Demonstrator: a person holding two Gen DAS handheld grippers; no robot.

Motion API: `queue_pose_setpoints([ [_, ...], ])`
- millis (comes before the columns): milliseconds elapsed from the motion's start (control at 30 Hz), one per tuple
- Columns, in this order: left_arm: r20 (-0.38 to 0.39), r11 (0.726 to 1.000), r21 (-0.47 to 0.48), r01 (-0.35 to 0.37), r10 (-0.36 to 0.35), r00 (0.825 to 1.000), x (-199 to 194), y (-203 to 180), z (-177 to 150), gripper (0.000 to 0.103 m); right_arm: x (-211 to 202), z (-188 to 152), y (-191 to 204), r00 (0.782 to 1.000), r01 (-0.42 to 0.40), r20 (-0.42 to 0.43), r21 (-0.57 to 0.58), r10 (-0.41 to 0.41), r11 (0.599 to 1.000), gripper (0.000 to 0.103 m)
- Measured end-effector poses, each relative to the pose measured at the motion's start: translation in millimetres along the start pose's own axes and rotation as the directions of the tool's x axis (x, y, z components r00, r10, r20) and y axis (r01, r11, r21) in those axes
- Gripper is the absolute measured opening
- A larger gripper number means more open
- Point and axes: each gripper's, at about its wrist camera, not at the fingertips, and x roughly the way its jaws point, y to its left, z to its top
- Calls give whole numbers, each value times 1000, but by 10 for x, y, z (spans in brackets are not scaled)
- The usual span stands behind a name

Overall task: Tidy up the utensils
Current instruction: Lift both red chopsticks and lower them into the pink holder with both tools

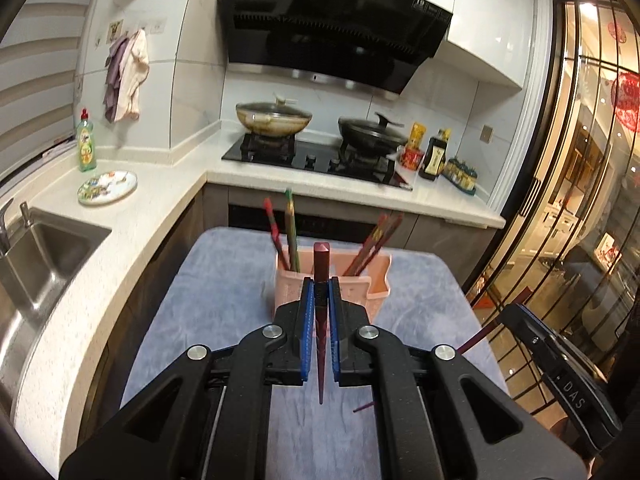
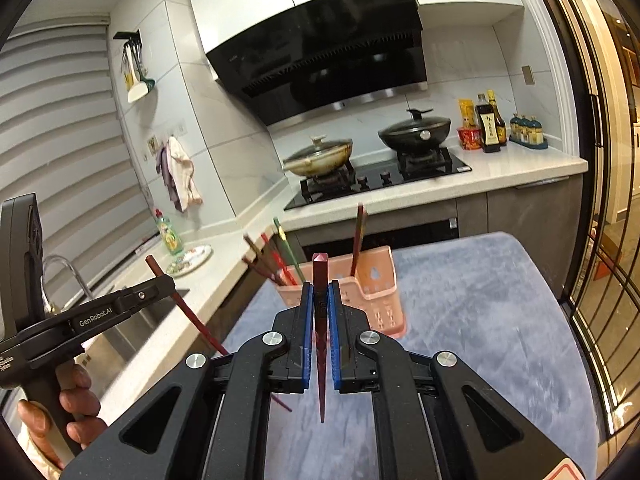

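Left tool [image 1: 321, 300]: black two-finger frame with blue pads, closed to a narrow slot on one dark red square-section chopstick [image 1: 321, 276], which stands upright between the pads, blunt end above the fingertips, tapered tip hanging below over the bench. Right tool [image 2: 321, 300]: same build, likewise clamped on a second dark red tapered chopstick [image 2: 321, 276], held upright in the same manner. Each tool shows at the edge of the other's view, the left one gripped by a bare hand [image 2: 74, 404]. Pink perforated plastic utensil holder [image 1: 336, 284]: one, with two compartments, standing just beyond both sets of fingertips, near but apart from the held sticks. Contents, counted in the left view: two sticks leaning in the left compartment, about two in the right, blurred; the right view shows a cluster of roughly four or five on one side and a single stick on the other, so the exact total cannot be told. Bench: small table covered in a grey-blue plush cloth [image 1: 224, 320]. Room: kitchen with white speckled L-shaped counter [image 1: 160, 200], steel sink [image 1: 44, 256], black gas hob [image 1: 312, 160] carrying two lidded woks, black range hood [image 1: 332, 28], one green dish-soap bottle [image 1: 86, 140], one patterned round plate [image 1: 107, 187], condiment bottles and a glazed door at right.
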Motion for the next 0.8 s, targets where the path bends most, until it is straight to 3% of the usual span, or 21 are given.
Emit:
queue_pose_setpoints([
  [300, 141, 1000, -13, -23, 25, 990, 266, -57, 789, 7, 435, 839, -34, 993, 11, 121, 16, -12, 1000, 7],
  [500, 179, 999, -10, -44, 45, 983, 532, -54, 1075, 7, 828, 1210, -77, 987, 22, 159, 39, -28, 999, 7],
  [633, 170, 998, -6, -59, 59, 984, 782, -39, 1130, 7, 1101, 1277, -85, 988, 35, 149, 42, -41, 999, 7],
  [800, 121, 997, -13, -71, 72, 990, 1089, 57, 1020, 7, 1484, 1111, -143, 995, 48, 80, 39, -51, 998, 7],
])
